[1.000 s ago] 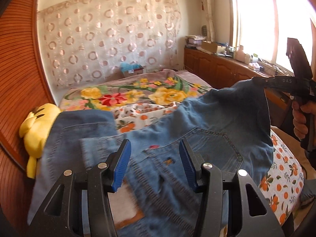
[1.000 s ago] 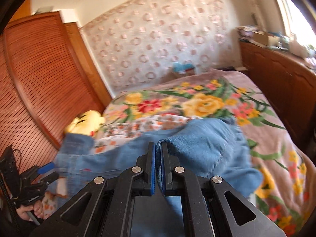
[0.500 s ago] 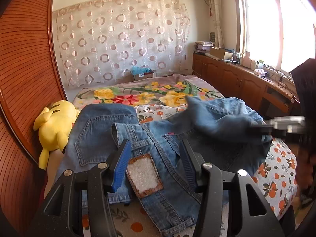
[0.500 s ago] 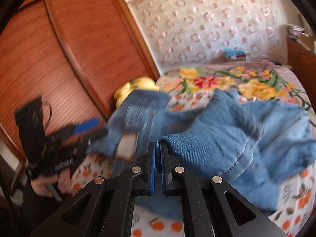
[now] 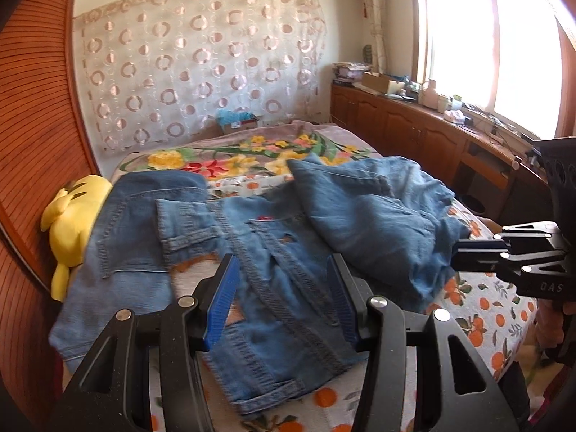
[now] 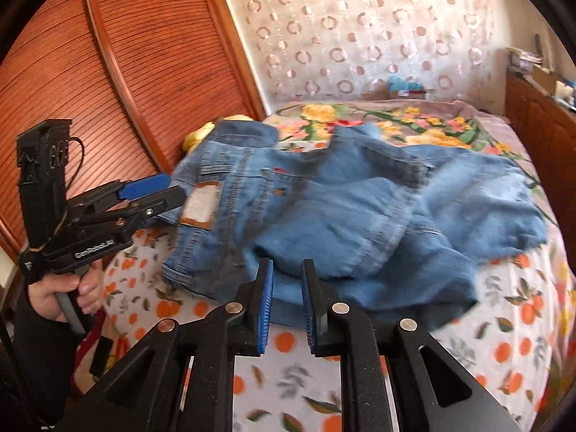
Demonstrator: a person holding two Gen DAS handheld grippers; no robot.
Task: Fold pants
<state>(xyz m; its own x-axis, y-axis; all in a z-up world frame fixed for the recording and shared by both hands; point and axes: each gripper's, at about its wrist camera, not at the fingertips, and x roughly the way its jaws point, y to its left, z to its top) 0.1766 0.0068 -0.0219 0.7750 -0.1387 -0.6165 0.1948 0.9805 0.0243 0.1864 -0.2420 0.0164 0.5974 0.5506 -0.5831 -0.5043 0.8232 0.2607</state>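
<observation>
Hovering over the near edge of the bed, your left gripper (image 5: 284,298) has its jaws released, nothing pinched between them. Your right gripper (image 6: 286,298) has just been opening; its pads stand apart and free of the denim. The jeans (image 6: 324,208) lie crumpled on the orange-print sheet (image 6: 504,342), legs flopped over the waist. A yellow plush toy (image 5: 73,223) sits beyond, against the wooden wardrobe (image 6: 126,72).

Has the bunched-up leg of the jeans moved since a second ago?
Yes. The jeans leg came down onto the bed; the right gripper has just been opening, letting it go.
</observation>
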